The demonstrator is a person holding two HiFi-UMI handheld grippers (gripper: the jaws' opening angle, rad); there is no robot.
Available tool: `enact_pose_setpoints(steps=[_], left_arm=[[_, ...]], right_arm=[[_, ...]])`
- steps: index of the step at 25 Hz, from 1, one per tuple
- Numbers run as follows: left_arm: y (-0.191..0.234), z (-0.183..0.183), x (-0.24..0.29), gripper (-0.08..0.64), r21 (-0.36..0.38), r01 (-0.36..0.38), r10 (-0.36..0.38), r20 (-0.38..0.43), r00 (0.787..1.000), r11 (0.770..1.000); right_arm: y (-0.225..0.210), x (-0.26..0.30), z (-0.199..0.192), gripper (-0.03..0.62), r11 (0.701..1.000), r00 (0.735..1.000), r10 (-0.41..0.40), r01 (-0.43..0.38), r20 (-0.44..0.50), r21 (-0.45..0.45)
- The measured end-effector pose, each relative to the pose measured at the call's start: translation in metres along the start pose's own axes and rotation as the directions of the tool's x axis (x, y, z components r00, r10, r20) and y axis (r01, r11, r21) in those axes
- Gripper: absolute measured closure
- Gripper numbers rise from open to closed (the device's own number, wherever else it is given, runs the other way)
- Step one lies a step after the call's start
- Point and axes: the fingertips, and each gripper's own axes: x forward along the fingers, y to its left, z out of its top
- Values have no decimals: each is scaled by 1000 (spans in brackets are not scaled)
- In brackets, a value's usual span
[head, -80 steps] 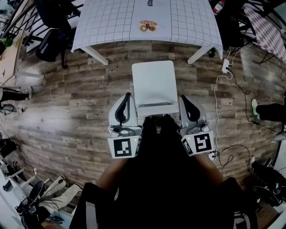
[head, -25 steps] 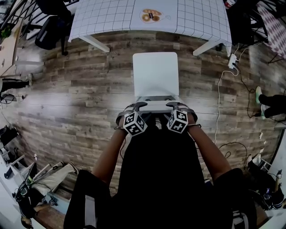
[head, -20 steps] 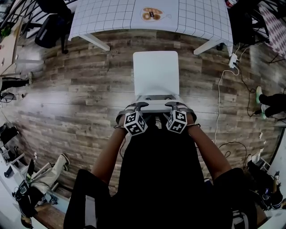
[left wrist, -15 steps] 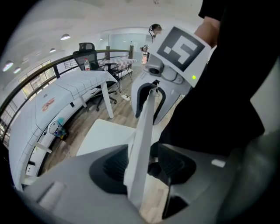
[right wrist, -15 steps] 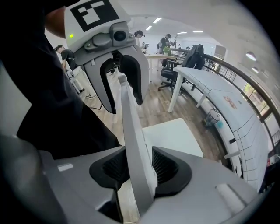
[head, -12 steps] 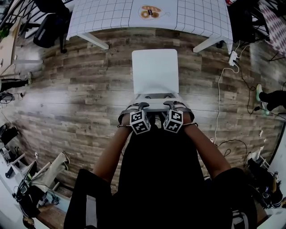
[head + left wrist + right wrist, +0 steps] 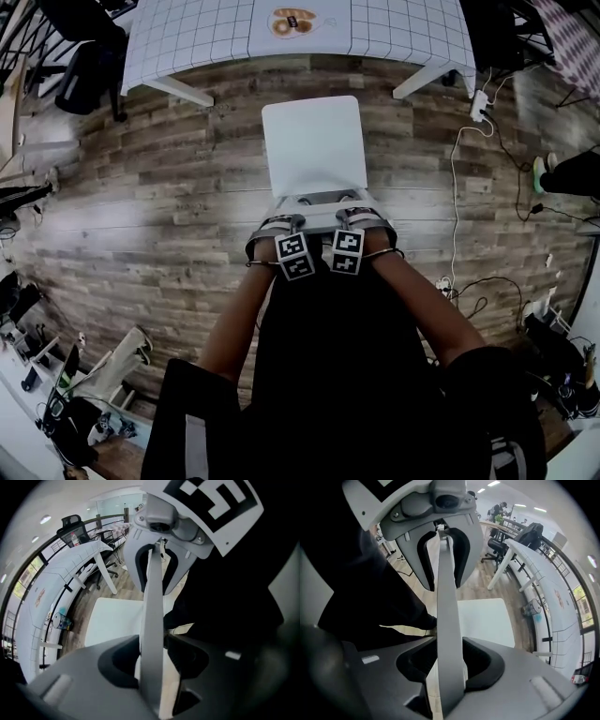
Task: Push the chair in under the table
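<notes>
Grip stage: left hand-held gripper (image 7: 284, 223) and right hand-held gripper (image 7: 351, 218) straddle the backrest (image 7: 321, 208) of the white plastic chair (image 7: 312, 145), jaws just closing but not yet tight, the chair well short of the white grid-patterned bench (image 7: 394, 28), so an even clamp and straight push seem best.

A weathered grey-brown wood-plank floor (image 7: 141, 216) spreads across the room. A black wheeled office chair (image 7: 80, 66) stands at the upper left. At the right, a white power strip (image 7: 478, 103) trails a thin white cable (image 7: 452, 206). Bright ceiling light panels (image 7: 493, 483) glow overhead, and daylight shows through windows (image 7: 24, 577).
</notes>
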Motion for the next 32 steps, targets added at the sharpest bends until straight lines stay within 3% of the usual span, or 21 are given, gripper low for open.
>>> enact_pose_setpoints(steps=[4,6,8,12,20,32], left_arm=[[6,0,11,405,47,-24,25,-29,999,999],[9,-1,15,439,54,-45,48,-50,998,998],[11,-2,20,476,47,-53,56,-69,996,997],[12,-2,22,474,30,-42,45,-84,995,999],[16,-2,22,472,-6,-31,30,-75,997,1000],[30,6,21,460,-44,-23,19,-95,995,999]], right_arm=[[-5,9,-6,443,1000,996,19,-21,-82,-19],[-5,14,-9,485,999,994,-5,0,-112,-51],[-2,16,-7,503,998,995,7,-13,-95,-67],[1,14,-3,477,997,997,64,-66,-47,-39],[-9,14,-1,531,995,998,-39,35,-41,-93],[-26,11,-8,525,994,999,-40,37,-25,-101]])
